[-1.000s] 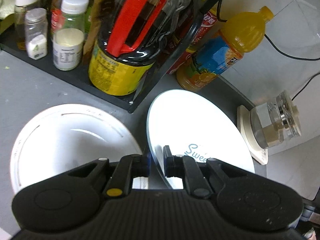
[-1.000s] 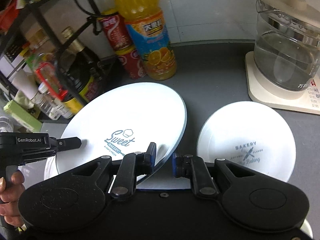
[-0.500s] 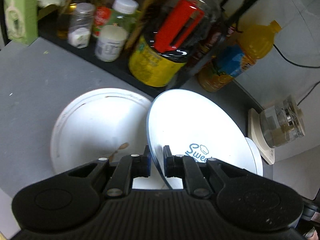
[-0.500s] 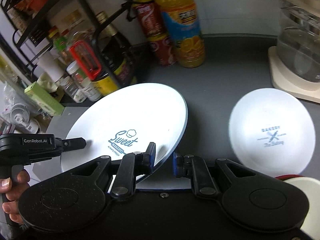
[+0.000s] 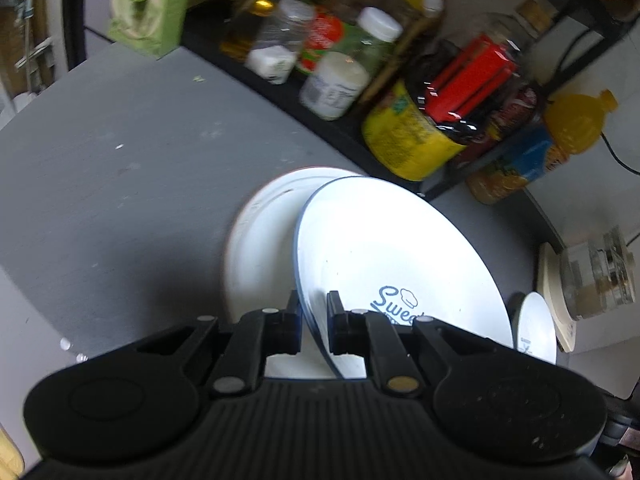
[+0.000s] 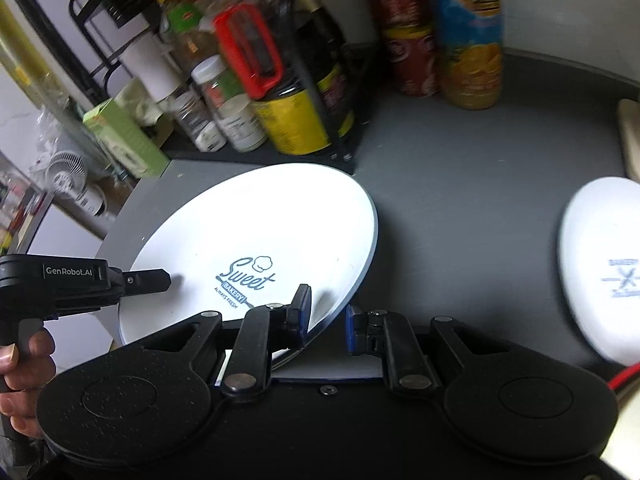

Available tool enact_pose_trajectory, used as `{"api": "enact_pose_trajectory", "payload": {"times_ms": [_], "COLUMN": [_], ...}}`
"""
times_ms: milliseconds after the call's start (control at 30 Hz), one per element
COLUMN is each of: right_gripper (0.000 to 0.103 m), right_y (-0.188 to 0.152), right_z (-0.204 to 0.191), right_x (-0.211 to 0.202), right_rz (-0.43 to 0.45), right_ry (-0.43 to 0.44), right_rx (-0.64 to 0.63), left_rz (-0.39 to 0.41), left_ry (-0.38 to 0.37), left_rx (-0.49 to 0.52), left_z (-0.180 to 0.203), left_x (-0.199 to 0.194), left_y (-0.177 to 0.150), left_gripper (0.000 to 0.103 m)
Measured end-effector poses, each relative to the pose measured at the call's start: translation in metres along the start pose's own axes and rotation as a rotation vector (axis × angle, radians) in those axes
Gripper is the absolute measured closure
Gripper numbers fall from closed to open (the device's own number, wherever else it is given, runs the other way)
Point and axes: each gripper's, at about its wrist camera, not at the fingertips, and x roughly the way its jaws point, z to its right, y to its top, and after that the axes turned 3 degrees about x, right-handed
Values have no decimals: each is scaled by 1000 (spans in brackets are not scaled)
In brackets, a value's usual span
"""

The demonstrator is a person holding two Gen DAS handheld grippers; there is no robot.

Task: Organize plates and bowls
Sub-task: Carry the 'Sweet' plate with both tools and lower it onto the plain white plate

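Note:
A large white "Sweet Bakery" plate [image 5: 384, 256] [image 6: 248, 236] is held tilted above the grey counter by both grippers. My left gripper [image 5: 314, 320] is shut on its left rim. My right gripper [image 6: 326, 314] is shut on its near right rim. Under it lies another large white plate [image 5: 260, 248] flat on the counter. A smaller white "Bakery" plate [image 6: 600, 256] [image 5: 534, 328] lies on the counter to the right. The left gripper also shows in the right wrist view [image 6: 160, 280], held by a hand.
A black rack [image 5: 320, 128] at the back holds jars, spice bottles and a yellow-labelled bottle with a red handle [image 5: 424, 132]. An orange juice bottle [image 5: 536, 152] and red cans [image 6: 404, 40] stand beside it. A glass kettle [image 5: 596, 276] stands at the right.
Both grippers have carried the Sweet plate up and to the left, and it now overlaps more of the large plate beneath. The small plate and kettle have slid rightward in view.

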Motion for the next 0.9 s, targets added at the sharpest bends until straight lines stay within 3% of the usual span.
{"api": "enact_pose_trajectory", "payload": {"times_ms": [333, 900], "right_gripper": [86, 87], "right_y": [0, -2], "right_z": [-20, -20], "right_x": [19, 43], "right_rz": [-38, -67], "right_ry": [4, -73], "right_rx": [-35, -21], "left_rz": [-30, -52], "left_ry": [37, 61], "left_rx": [-37, -4], "left_z": [-23, -21], "left_x": [5, 27], "left_y": [-2, 2], "left_gripper": [93, 92]}}
